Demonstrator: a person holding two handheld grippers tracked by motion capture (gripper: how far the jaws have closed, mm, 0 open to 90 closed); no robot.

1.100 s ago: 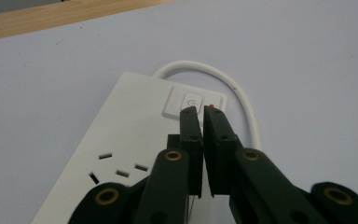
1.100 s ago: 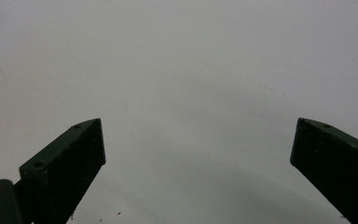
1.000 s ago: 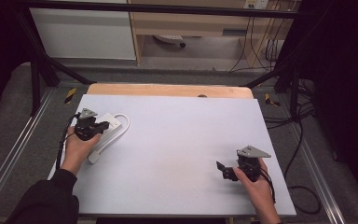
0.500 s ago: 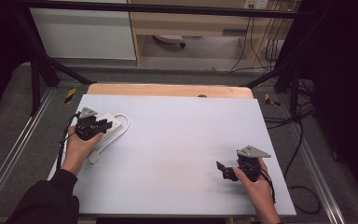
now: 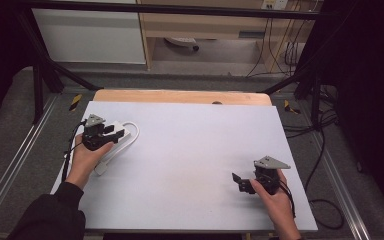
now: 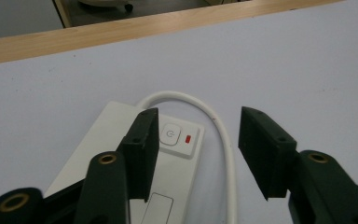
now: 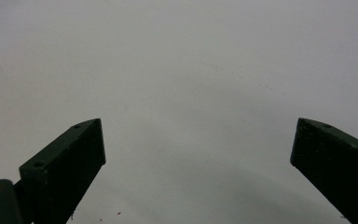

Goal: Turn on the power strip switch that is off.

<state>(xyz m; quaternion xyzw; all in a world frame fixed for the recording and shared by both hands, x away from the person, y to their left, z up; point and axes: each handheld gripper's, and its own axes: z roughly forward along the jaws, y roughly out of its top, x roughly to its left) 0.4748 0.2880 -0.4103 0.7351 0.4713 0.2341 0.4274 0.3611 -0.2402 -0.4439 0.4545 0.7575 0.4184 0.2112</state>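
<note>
High view: a white power strip (image 5: 114, 136) lay at about 9 o'clock on the pale table (image 5: 190, 150), near its left edge, with the left gripper (image 5: 111, 136) poised directly over it.
Left gripper: its jaws had just been opening and stood roughly half apart, pressing on nothing; the left hand (image 5: 86, 159) had not shifted.
Between the jaws: in the left gripper view the switch end of the power strip (image 6: 135, 154) and a stretch of its cord (image 6: 223, 135) sat in the gap, the left jaw overlapping the strip's top face, the right jaw off to the far side of the cord.
Change and meaning: the jaws had been nearly together a second ago, so this looked like either a release or a widening to take the strip's end; nothing was gripped yet.
Strip's look: flat white body with rounded corners, a square power button (image 6: 170, 132) bearing a power symbol, a small red indicator (image 6: 189, 138) beside it, one outlet shutter partly visible below.
Cord: white, looping out from the strip's far end and curving back at 3 o'clock of the body.
Right gripper: the right gripper (image 5: 240, 183) rested at 4 o'clock on the table, well apart from the strip, jaws wide over bare surface.
</note>
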